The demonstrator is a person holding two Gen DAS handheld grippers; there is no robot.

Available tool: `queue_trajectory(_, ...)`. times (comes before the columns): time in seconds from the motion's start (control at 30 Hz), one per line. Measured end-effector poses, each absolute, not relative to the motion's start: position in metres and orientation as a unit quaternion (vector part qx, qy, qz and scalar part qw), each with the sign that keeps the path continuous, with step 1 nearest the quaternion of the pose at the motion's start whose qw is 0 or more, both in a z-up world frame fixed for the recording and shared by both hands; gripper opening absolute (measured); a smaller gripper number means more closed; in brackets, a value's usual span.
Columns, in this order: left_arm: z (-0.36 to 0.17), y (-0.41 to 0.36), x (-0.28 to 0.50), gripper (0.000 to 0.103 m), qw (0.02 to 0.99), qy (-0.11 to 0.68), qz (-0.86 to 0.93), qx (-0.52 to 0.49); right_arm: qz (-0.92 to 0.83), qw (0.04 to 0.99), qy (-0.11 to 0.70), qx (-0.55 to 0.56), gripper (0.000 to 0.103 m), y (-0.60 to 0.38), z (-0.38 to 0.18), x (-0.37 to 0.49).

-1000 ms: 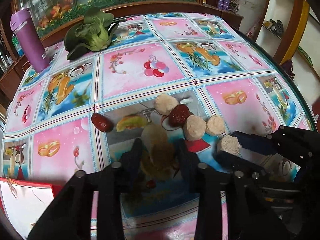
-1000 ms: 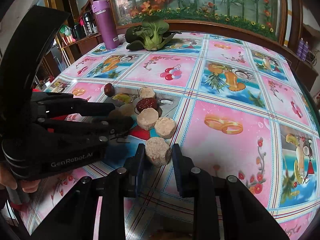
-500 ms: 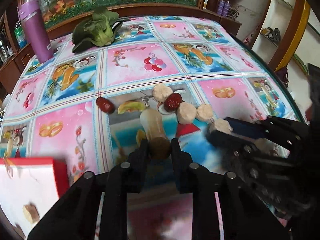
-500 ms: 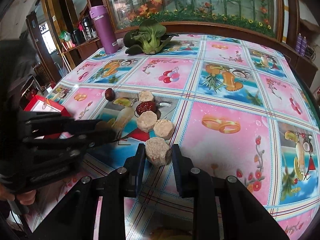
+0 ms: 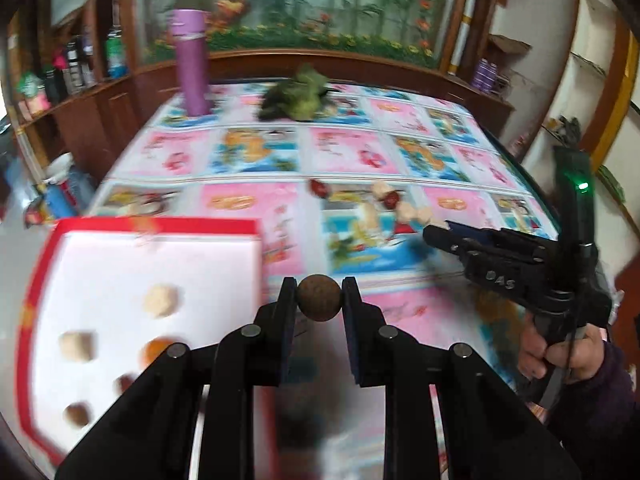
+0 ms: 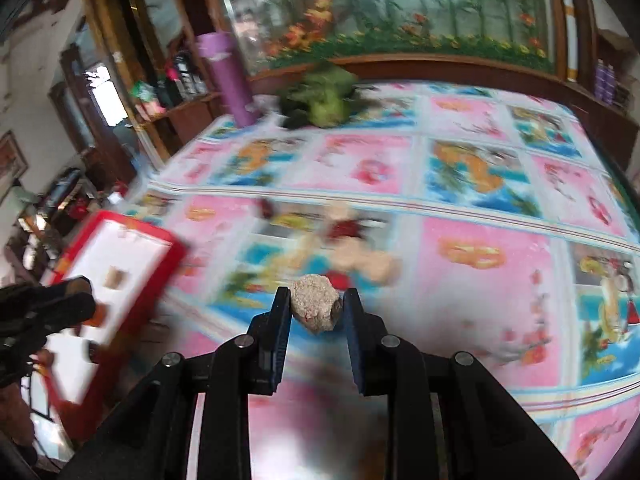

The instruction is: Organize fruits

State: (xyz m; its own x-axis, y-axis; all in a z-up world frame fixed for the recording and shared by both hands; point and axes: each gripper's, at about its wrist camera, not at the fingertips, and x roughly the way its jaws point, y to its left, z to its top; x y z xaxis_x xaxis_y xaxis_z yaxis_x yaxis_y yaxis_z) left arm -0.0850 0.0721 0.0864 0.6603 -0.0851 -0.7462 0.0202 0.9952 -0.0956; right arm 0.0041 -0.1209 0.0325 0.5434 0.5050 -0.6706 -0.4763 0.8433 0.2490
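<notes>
My left gripper (image 5: 319,300) is shut on a round brown fruit (image 5: 319,304), held in the air just right of a red-rimmed white tray (image 5: 156,226). Several fruits lie in that tray, among them a pale lump (image 5: 160,300). My right gripper (image 6: 316,308) is shut on a pale rough lump (image 6: 314,307), lifted above the tablecloth. The remaining fruits (image 5: 384,204) sit clustered mid-table: pale lumps and red dates. In the right wrist view the tray (image 6: 168,268) lies at the left, with the left gripper (image 6: 74,300) beside it.
A purple bottle (image 5: 191,64) and a leafy green vegetable (image 5: 300,96) stand at the table's far side. A wooden cabinet with glass runs behind. The table's right edge (image 5: 520,168) curves near shelves. A hand (image 5: 560,354) holds the right gripper's handle. Both views are motion-blurred.
Both grippers have lifted and pulled back from the fruit cluster, each carrying its piece. The left one swung toward the tray, which now fills the left of its view.
</notes>
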Motion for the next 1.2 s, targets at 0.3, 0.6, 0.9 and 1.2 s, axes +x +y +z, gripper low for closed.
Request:
queue_trajectory(0.3,0.085,0.149,-0.138,0.024,0.912,0.398,0.082,-0.051,0.388,0.844,0.367,0.039,0.025,-0.018,0.057,-0.042)
queue_trajectory(0.6,0.065,0.212,-0.16,0.024,0.899,0.405,0.142,-0.088,0.439,0.807,0.395,-0.025,0.025,0.061,0.043,-0.09)
queue_trajectory(0.9,0.053,0.25,-0.176,0.024,0.888,0.41,0.176,-0.11,0.451,0.791,0.407,-0.074,0.025,0.093,0.026,-0.113)
queue_trajectory(1.2,0.034,0.257,-0.181,0.025,0.873,0.437,0.178,-0.123,0.448,0.784,0.415,-0.11,0.026,0.102,0.015,-0.132)
